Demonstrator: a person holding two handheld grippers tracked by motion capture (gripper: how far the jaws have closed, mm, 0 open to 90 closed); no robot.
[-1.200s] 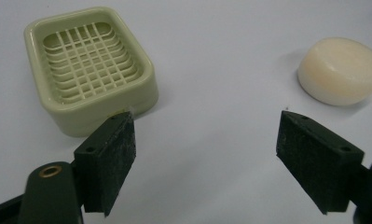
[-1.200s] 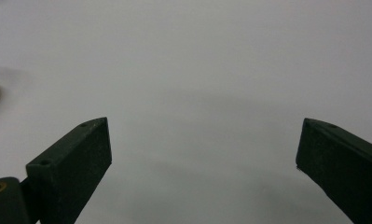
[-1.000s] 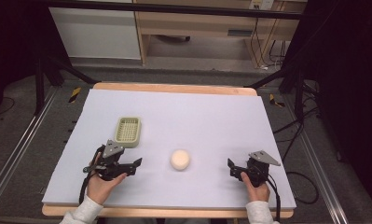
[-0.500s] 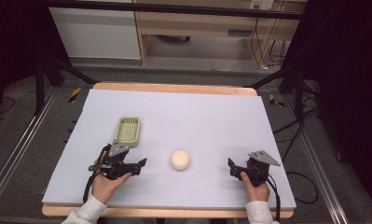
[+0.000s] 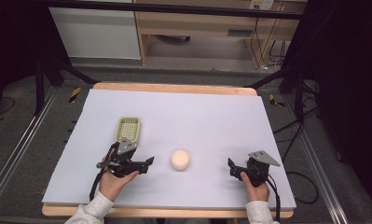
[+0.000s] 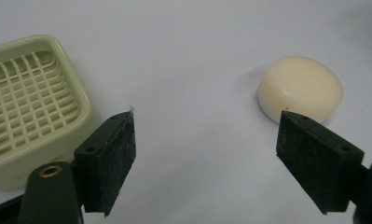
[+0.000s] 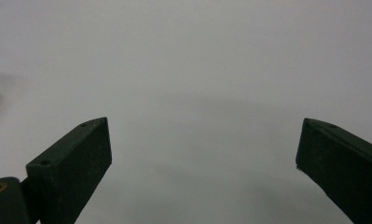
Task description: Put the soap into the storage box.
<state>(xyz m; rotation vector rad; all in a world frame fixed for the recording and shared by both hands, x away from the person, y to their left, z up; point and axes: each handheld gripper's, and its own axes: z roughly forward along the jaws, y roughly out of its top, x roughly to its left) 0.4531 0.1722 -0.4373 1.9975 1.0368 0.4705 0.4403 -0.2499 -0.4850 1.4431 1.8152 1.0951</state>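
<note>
A round cream soap bar lies flat on the pale mat, near the front middle. A pale green soap dish with a grid floor sits left of it and farther back. My left gripper is open just left of the soap, its jaws pointing toward it with nothing between them. In the left gripper view the soap bar lies just beyond the right jaw and the dish beside the left jaw of the gripper. My right gripper stands open right of the soap, over bare mat.
The mat covers a wooden table whose front edge runs just below the hands. Beyond the far edge stand a wooden shelf unit and a dark metal frame. Cables hang off the right side.
My left gripper has slid a little to the right, closer to the soap bar. The right gripper, the soap and the dish have stayed put.
</note>
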